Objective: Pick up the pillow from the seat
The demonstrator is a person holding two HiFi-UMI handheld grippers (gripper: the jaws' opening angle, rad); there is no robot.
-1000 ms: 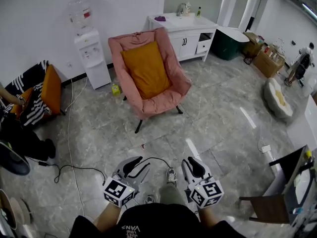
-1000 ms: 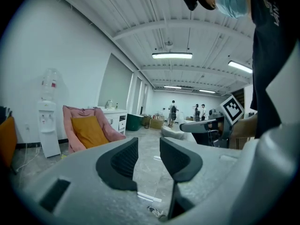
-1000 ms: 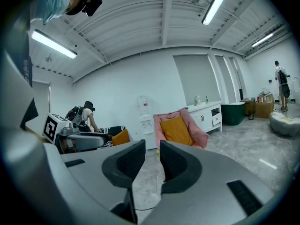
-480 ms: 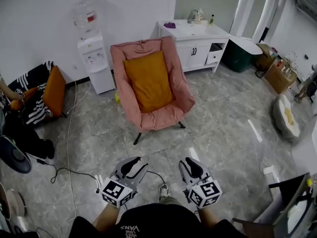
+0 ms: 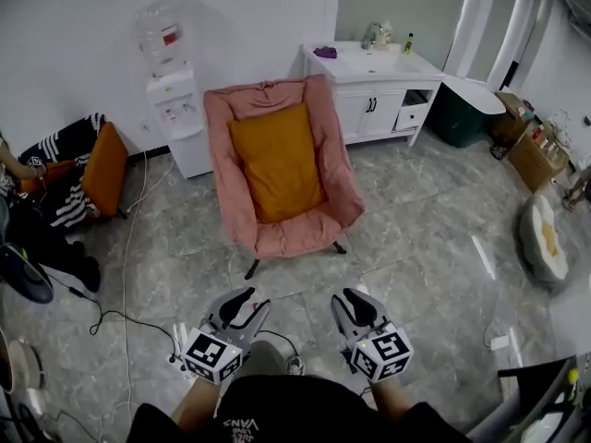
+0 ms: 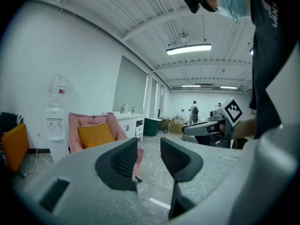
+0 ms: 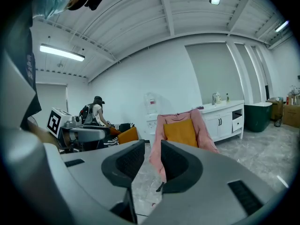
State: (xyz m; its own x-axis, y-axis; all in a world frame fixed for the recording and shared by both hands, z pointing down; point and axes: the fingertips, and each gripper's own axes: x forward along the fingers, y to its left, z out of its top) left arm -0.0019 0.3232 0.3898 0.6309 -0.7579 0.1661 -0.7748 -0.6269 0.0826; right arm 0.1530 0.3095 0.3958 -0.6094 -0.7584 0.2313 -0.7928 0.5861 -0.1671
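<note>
An orange pillow (image 5: 277, 160) leans upright against the back of a pink folding chair (image 5: 319, 220) in the middle of the room. The pillow (image 6: 95, 135) also shows far off in the left gripper view, and the pillow (image 7: 180, 131) again in the right gripper view, resting in the chair (image 7: 206, 128). My left gripper (image 5: 242, 303) and right gripper (image 5: 351, 301) are held low, side by side, well short of the chair. Both stand open by a narrow gap with nothing between the jaws.
A water dispenser (image 5: 171, 90) stands left of the chair, a white cabinet (image 5: 379, 86) to its right. An orange and striped seat (image 5: 92, 160) with a person is at the far left. Cables (image 5: 120, 317) trail across the floor. A round cushion (image 5: 545, 243) lies at the right.
The head view has drawn nearer to the chair, which now sits lower and more central. Both grippers keep the same low pose in front of me.
</note>
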